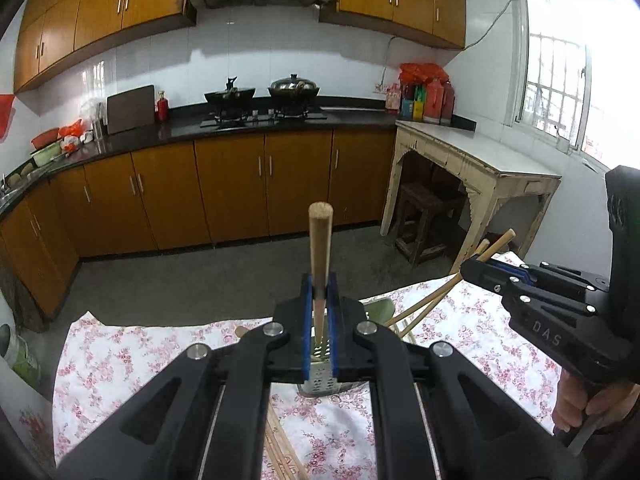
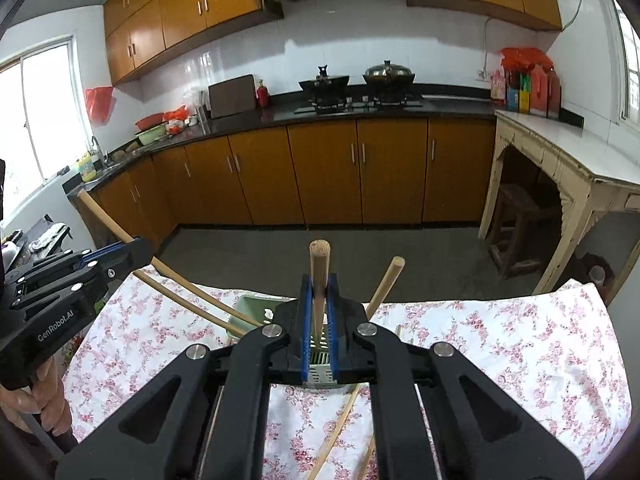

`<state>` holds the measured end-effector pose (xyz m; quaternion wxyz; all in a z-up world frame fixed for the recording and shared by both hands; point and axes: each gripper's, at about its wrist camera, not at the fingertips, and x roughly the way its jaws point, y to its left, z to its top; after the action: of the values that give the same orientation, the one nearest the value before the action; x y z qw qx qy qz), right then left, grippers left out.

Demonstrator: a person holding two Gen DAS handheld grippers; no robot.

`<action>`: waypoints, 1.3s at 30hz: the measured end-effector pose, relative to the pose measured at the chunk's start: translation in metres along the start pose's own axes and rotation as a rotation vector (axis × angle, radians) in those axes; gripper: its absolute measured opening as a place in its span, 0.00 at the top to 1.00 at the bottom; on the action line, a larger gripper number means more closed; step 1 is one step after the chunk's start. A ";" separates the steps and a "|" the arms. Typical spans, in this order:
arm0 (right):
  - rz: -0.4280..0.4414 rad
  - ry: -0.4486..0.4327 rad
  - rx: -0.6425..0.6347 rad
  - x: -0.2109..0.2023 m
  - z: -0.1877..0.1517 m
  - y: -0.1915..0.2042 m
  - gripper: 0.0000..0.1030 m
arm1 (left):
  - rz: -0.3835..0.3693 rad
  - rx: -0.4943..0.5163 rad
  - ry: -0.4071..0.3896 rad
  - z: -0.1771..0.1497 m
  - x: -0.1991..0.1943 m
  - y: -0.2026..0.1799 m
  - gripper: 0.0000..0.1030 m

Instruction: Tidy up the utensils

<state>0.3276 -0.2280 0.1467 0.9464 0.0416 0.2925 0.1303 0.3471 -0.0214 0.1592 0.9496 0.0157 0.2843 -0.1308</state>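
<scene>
Each gripper pinched one wooden chopstick, both pointing forward and down over the floral-cloth table (image 2: 500, 340); the left gripper (image 1: 320, 292) clamped a chopstick (image 1: 320, 240) near its thin end, apparently to drop it tip-first into the perforated metal holder (image 1: 318, 384) near the table's far edge; the right gripper (image 2: 319, 294) gripped its chopstick (image 2: 319, 276) likewise above the holder; loose chopsticks (image 2: 340, 420) lay on the cloth nearer the person.
</scene>
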 end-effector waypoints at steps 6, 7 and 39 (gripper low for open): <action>-0.023 0.020 0.031 0.013 0.006 -0.005 0.92 | 0.018 -0.035 0.019 -0.004 0.013 0.007 0.91; -0.023 0.020 0.043 0.013 0.007 -0.007 0.92 | 0.018 -0.039 0.018 -0.005 0.012 0.010 0.91; -0.233 0.020 0.181 -0.031 -0.111 -0.099 0.72 | 0.203 -0.144 -0.023 -0.135 -0.075 0.078 0.61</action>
<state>0.2627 -0.3314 0.0569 0.9445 0.0912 0.3154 -0.0072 0.2347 0.0862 0.0837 0.9598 -0.0256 0.2791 -0.0135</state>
